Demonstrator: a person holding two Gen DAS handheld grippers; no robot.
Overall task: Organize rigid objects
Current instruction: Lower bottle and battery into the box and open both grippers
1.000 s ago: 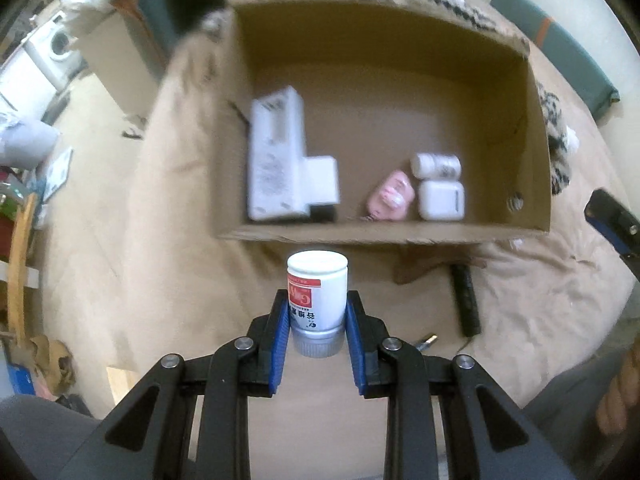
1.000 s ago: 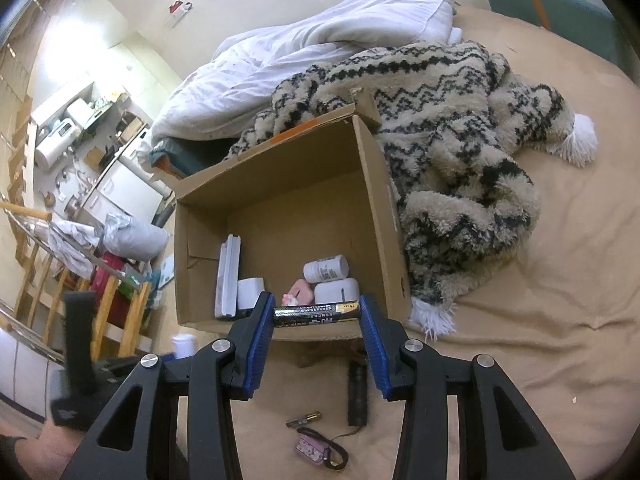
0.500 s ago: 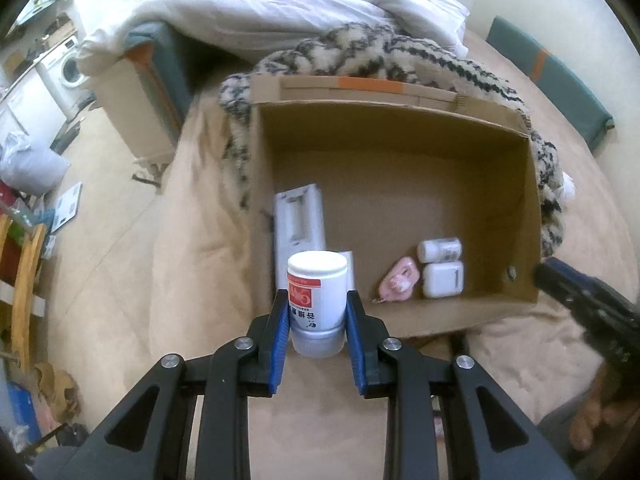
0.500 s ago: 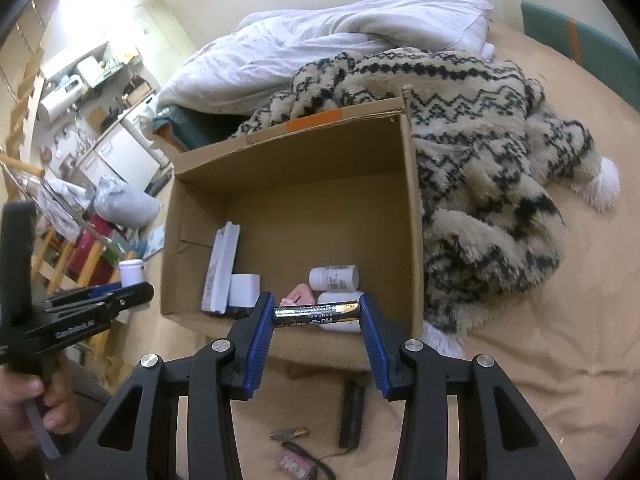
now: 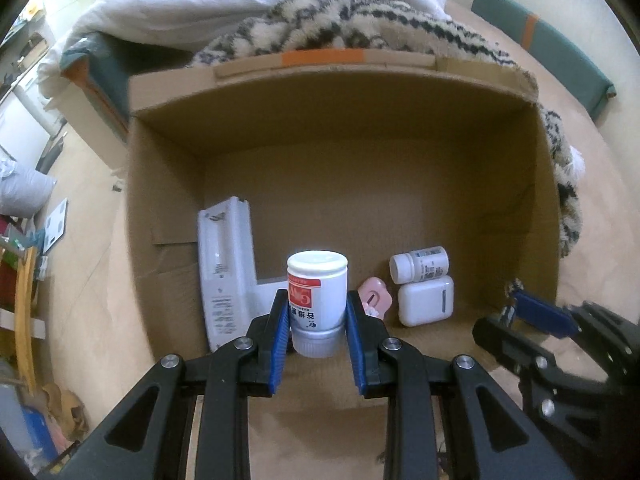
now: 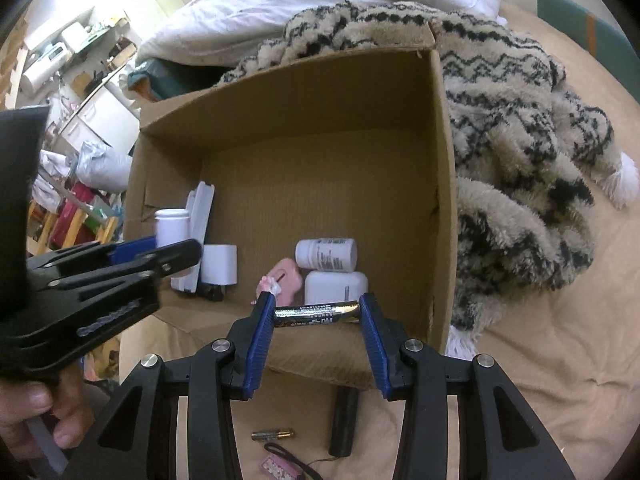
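Left wrist view: left hand-held gripper (image 5: 317, 334), blue pads clamped on an inverted white plastic jar with red label (image 5: 317, 300), held over the near edge of the open brown cardboard box (image 5: 332, 92) that sits on the tan bed sheet (image 6: 560, 360).

Right wrist view: right hand-held gripper (image 6: 317, 322), pads pinching a black-and-gold cylindrical battery (image 6: 316, 314) end to end, crosswise, just above the box's near wall.

Box contents, along the near wall: long white plastic device (image 5: 224, 272); white cube-shaped adapter (image 6: 219, 264); pink moulded trinket (image 5: 374, 294); small white pill bottle lying on its side (image 5: 419, 264); white rounded case (image 5: 426, 300).

Outside the box, on the sheet: second loose battery (image 6: 273, 435); black cylinder (image 6: 342, 420); small pink patterned item with cord (image 6: 280, 465).

Handling note, as judgement: the step in hand looks like placing both items inside. Lower each past the rim onto bare cardboard floor before loosening; the battery will roll, so lay it against a neighbour. Stagger the two, since they crowd the same edge.
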